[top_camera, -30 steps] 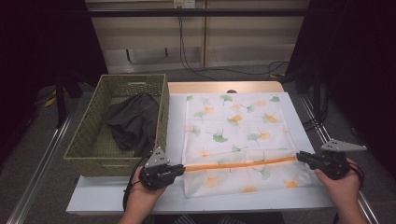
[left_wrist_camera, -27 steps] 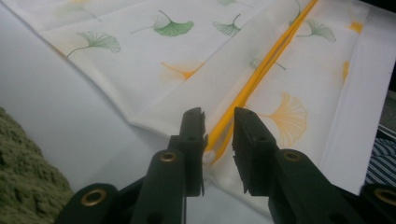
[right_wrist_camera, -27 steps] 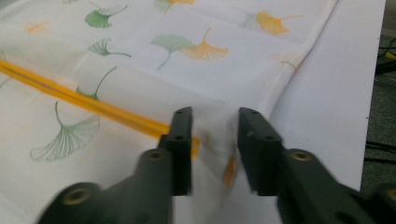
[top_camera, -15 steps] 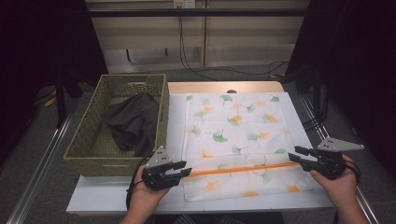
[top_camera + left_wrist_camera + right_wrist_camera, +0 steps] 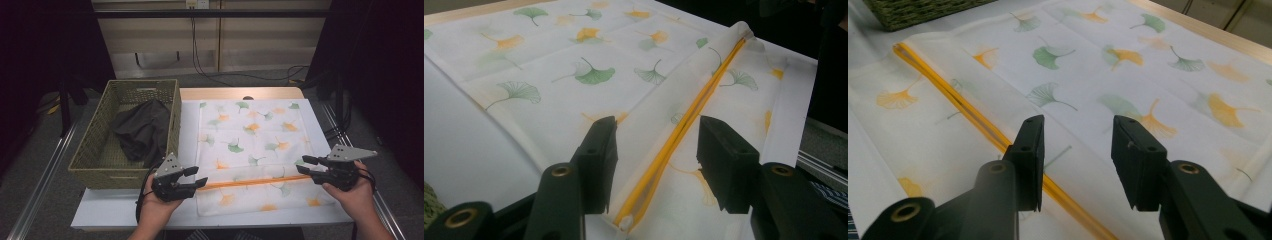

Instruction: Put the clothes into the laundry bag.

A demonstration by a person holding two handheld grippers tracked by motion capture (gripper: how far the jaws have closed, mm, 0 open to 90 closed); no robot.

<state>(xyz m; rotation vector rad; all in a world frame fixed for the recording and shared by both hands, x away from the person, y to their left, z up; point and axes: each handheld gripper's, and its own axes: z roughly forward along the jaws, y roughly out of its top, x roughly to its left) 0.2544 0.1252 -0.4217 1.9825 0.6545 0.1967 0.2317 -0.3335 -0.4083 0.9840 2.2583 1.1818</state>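
A white cloth (image 5: 250, 135) printed with green and orange ginkgo leaves lies flat on the table. Its near part is folded over along an orange zip strip (image 5: 250, 182). My left gripper (image 5: 197, 176) sits at the strip's left end. In the left gripper view the gripper (image 5: 656, 125) straddles the strip (image 5: 704, 90), and its jaws have just been opening, apart from the fabric. My right gripper (image 5: 303, 165) hovers at the strip's right end. Its jaws (image 5: 1078, 122) have also just opened and stand above the cloth (image 5: 1128, 55), with the strip (image 5: 948, 95) passing under one jaw.
A green woven basket (image 5: 175, 120) holding a dark garment (image 5: 142, 130) stands to the left of the cloth. The white table (image 5: 187, 130) shows between them. A wooden edge (image 5: 240, 93) runs along the back. Metal rails flank the table on the floor.
Both grippers were shut on the ends of the orange strip and have let go. The fold now rests on the cloth. The right gripper has risen slightly.
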